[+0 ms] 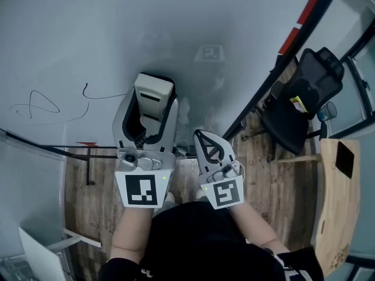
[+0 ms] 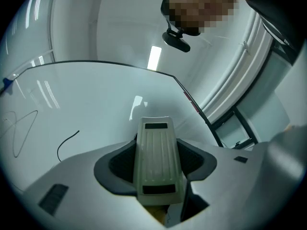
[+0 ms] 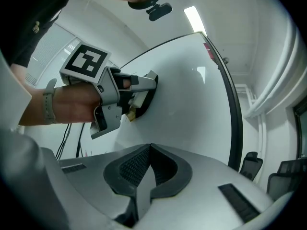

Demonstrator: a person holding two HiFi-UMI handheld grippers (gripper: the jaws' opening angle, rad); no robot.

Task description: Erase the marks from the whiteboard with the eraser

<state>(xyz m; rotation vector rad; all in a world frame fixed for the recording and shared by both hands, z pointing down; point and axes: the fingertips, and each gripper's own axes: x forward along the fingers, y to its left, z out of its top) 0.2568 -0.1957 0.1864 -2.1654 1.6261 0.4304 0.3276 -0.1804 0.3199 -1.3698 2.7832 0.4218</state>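
Observation:
The whiteboard (image 1: 117,28) fills the top of the head view. Thin black marks remain at its left: a looped scribble (image 1: 36,106) and a hooked line (image 1: 94,94). My left gripper (image 1: 150,117) is shut on the cream eraser (image 1: 154,93), which is pressed to the board right of the marks. In the left gripper view the eraser (image 2: 158,166) sits between the jaws of the left gripper (image 2: 157,140), with the hooked line (image 2: 66,143) and the scribble (image 2: 21,133) off to the left. My right gripper (image 1: 211,148) (image 3: 150,150) is shut and empty, held beside the left one, near the board.
The board's black frame (image 1: 275,69) runs diagonally at the right. Beyond it stand a black office chair (image 1: 304,98) and a wooden table (image 1: 337,204). A laptop (image 1: 41,256) sits at the lower left. Wooden floor lies below.

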